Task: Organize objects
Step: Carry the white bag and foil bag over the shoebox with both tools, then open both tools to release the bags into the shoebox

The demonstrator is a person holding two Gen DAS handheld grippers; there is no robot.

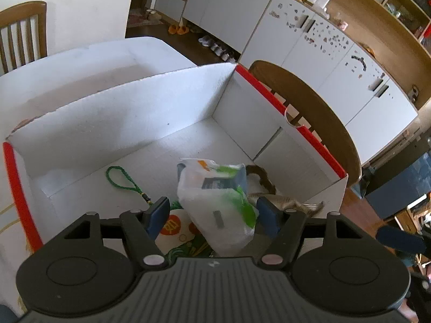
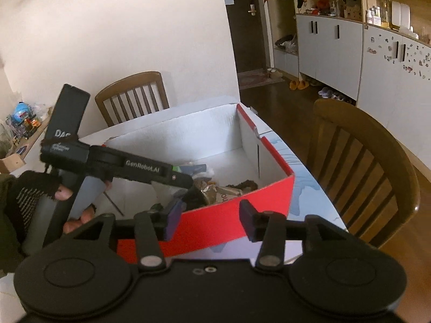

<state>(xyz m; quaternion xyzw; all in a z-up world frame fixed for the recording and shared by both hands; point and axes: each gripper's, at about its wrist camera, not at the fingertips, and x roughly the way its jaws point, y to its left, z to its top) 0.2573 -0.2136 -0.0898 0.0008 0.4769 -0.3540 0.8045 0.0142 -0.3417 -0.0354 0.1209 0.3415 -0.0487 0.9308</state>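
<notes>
- My left gripper (image 1: 212,216) stands wide open astride the plastic pouch (image 1: 215,204), which lies inside the red-edged box (image 1: 317,145).
- It looks light, soft and slippery; I'd pinch its bunched middle.
- My right gripper (image 2: 208,219) hangs open and empty outside.

Background only — wooden slat-back chair (image 2: 369,169) pushed up at the counter's right side, a second wooden chair (image 2: 134,97) against the white wall (image 2: 107,27) at the far side. White cabinets (image 1: 323,51) along the far wall, some doors dotted with small stickers. Open wooden shelving (image 1: 377,2) above holds jars and bottles. Shoes and orange slippers (image 1: 177,29) on the dark wood floor (image 2: 291,99) — a small toy-cluttered shelf (image 2: 21,123) at left.
</notes>
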